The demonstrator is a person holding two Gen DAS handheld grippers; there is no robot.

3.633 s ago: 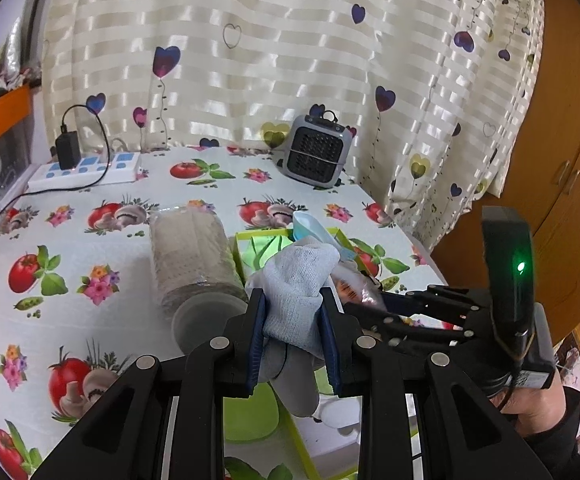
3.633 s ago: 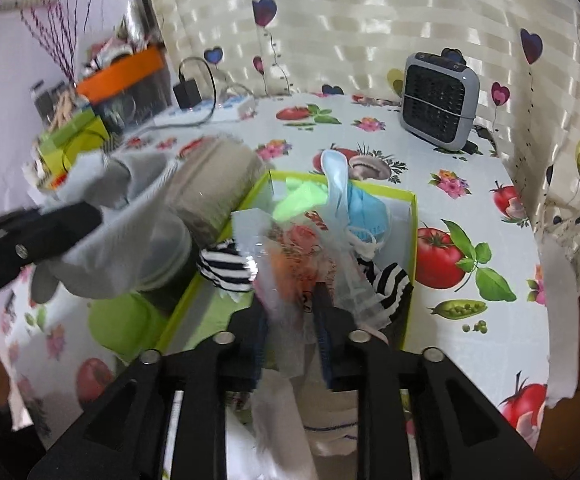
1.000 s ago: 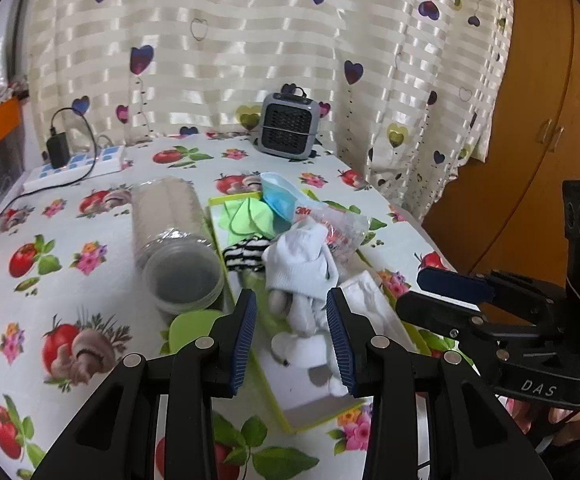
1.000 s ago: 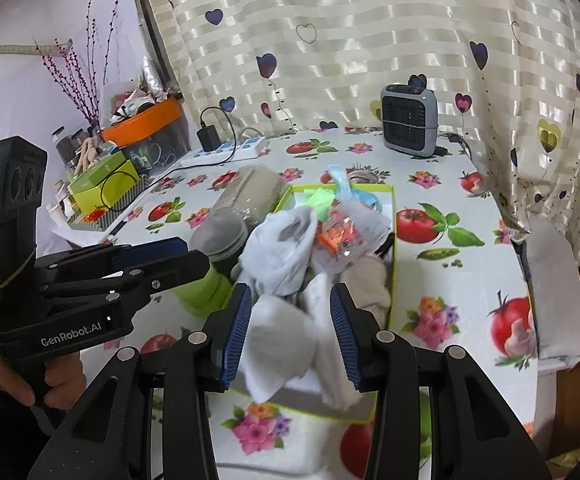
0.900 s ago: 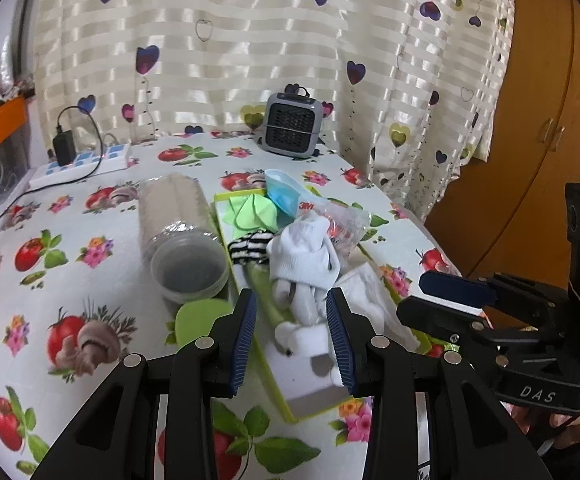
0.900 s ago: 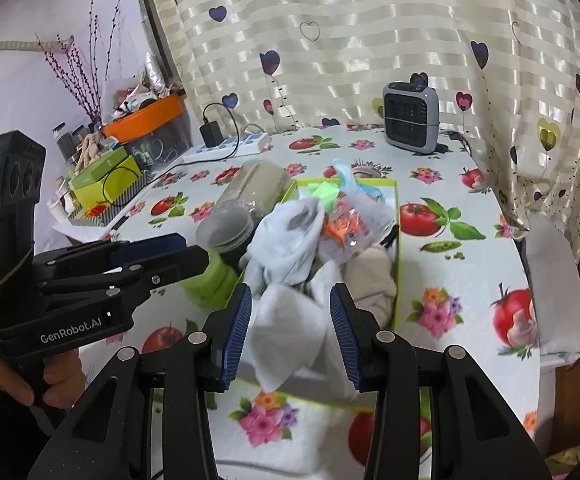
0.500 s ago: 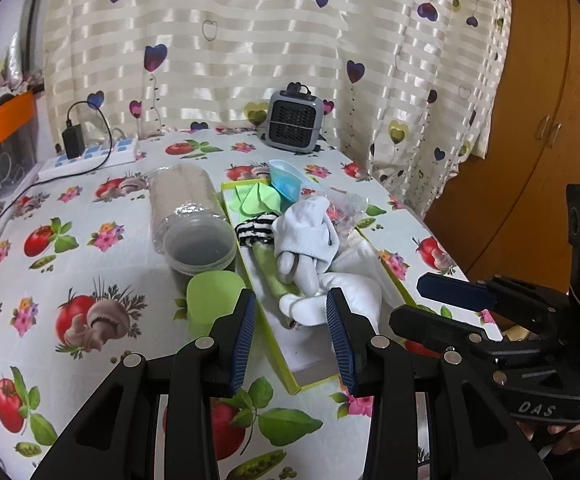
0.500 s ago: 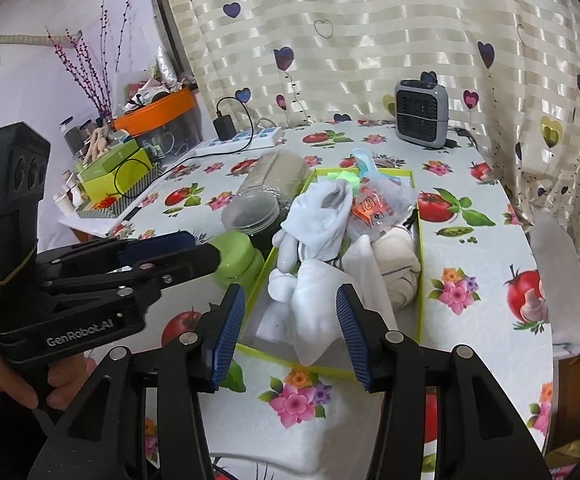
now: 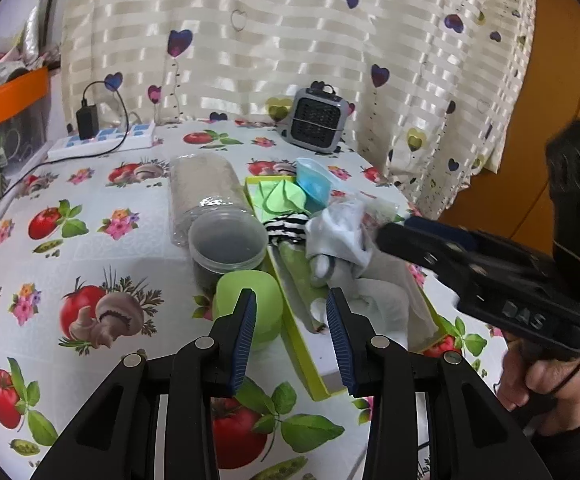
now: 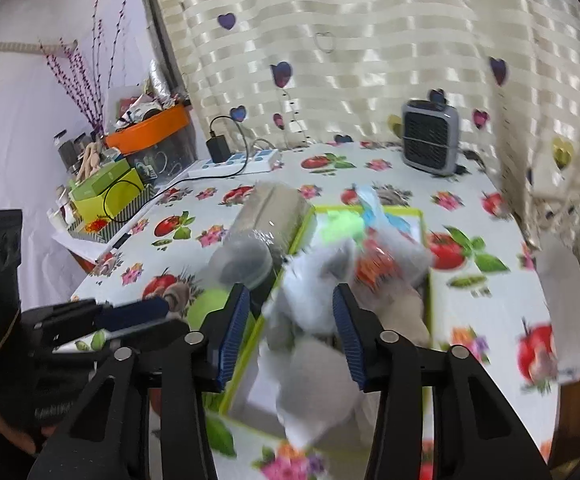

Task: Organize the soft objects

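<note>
left gripper [image 9: 290, 338]: nearest thing in its own view, jaws spread with nothing between the pads, hanging over the near end of the box.
right gripper [image 10: 290, 330]: also carrying nothing; its jaws are closing right now, with the sock pile showing in the gap beyond them but no pad pressing on cloth (that view is smeared, so take the fine detail loosely).
green-rimmed box [image 9: 296, 354]: sits lengthwise on the tomato-print tablecloth [image 9: 90, 280], running near to far, and all the soft stuff is piled in it.
white socks [image 9: 340, 236]: heaped in the near and middle part, bulging above the rim.
green lid [image 9: 250, 300]: just left of the box, near end, beside the clear jar [image 9: 214, 216] lying on its side.
striped sock [image 9: 286, 230]: mid box, left side.
green cloth [image 9: 282, 198] and blue mask [image 9: 310, 180]: far end.
heater [image 9: 318, 120]: far edge of the table, well clear.
tip for this step: I'd guess the pile wants tamping down, so come in from above and pinch one sock at a time low on the cloth, not the whole heap.
</note>
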